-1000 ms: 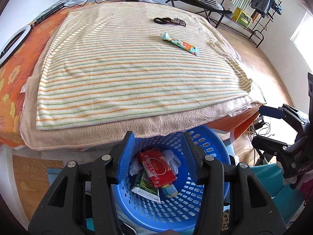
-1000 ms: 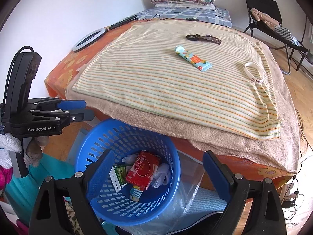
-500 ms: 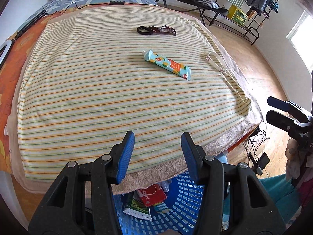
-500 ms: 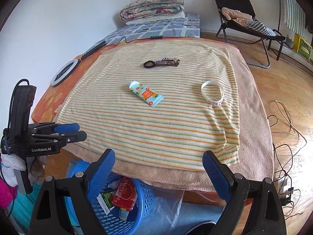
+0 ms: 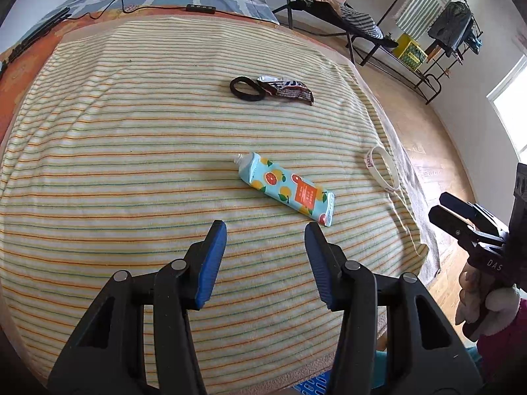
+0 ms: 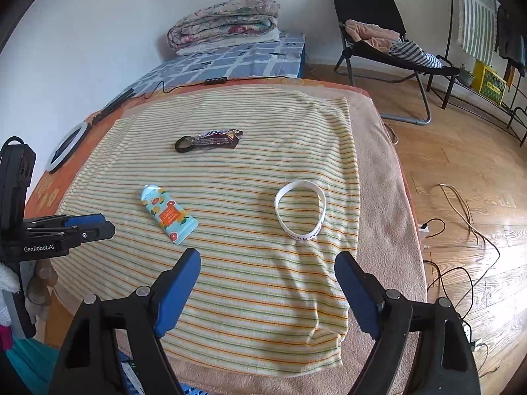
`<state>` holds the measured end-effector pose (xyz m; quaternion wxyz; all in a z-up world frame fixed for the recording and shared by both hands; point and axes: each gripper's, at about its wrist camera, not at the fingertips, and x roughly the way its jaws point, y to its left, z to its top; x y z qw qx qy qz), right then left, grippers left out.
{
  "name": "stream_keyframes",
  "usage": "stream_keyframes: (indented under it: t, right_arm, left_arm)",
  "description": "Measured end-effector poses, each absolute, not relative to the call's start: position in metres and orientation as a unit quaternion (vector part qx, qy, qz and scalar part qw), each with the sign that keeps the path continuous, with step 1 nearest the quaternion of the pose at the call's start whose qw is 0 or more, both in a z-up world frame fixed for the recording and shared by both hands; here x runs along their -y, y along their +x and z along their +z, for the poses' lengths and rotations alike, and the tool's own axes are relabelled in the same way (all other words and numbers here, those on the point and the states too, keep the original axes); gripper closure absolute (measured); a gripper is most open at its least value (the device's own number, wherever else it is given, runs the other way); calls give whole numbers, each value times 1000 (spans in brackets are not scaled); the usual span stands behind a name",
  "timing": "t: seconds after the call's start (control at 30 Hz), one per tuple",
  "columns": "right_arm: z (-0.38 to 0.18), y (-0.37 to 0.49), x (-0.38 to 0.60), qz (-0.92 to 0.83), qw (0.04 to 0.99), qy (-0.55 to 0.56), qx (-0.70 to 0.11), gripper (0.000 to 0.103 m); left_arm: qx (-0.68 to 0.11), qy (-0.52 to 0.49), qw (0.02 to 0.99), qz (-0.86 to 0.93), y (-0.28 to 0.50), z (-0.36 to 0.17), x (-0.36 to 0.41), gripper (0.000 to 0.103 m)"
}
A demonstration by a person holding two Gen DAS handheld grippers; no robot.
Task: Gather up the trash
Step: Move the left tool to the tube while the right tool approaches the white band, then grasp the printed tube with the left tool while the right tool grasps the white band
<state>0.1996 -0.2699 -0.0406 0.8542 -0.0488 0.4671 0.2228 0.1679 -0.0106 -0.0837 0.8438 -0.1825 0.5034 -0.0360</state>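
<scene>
A teal tube with orange fruit print [image 5: 286, 188] lies on the striped blanket [image 5: 131, 164], just ahead of my open, empty left gripper [image 5: 265, 230]; it also shows in the right wrist view [image 6: 168, 213]. A brown candy wrapper [image 5: 287, 89] lies farther back beside a black hair tie [image 5: 246, 89]; the wrapper also shows in the right wrist view [image 6: 215, 139]. A white wristband [image 6: 300, 210] lies ahead of my open, empty right gripper [image 6: 267, 265]. Only a sliver of the blue basket [image 5: 311, 385] shows below the bed edge.
The bed edge drops to a wooden floor [image 6: 461, 171] with loose cables on the right. A folding chair [image 6: 378, 33] and clothes rack stand beyond. A ring light [image 6: 66, 146] and folded quilts [image 6: 224, 21] lie at the bed's far side.
Both grippers have risen from over the blue basket and moved forward over the bed. The tube and wristband are now close ahead. The basket has dropped almost out of view.
</scene>
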Motion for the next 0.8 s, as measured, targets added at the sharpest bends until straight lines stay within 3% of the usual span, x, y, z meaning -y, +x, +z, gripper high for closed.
stream_keyframes:
  t: [0.2, 0.47, 0.73, 0.8]
  right_arm:
    - [-58, 229, 266, 220, 840, -30, -495, 34]
    - [-67, 254, 250, 213, 839, -44, -499, 38]
    - [-82, 272, 242, 198, 834, -49, -513, 43]
    - [-86, 275, 239, 195, 832, -55, -516, 44]
  left_arm:
    - [-504, -199, 840, -27, 199, -95, 4, 53]
    - [-513, -218, 830, -25, 220, -109, 1, 54]
    - [-509, -188, 840, -15, 227, -112, 3, 80]
    - [-506, -182, 843, -16, 227, -113, 4, 80]
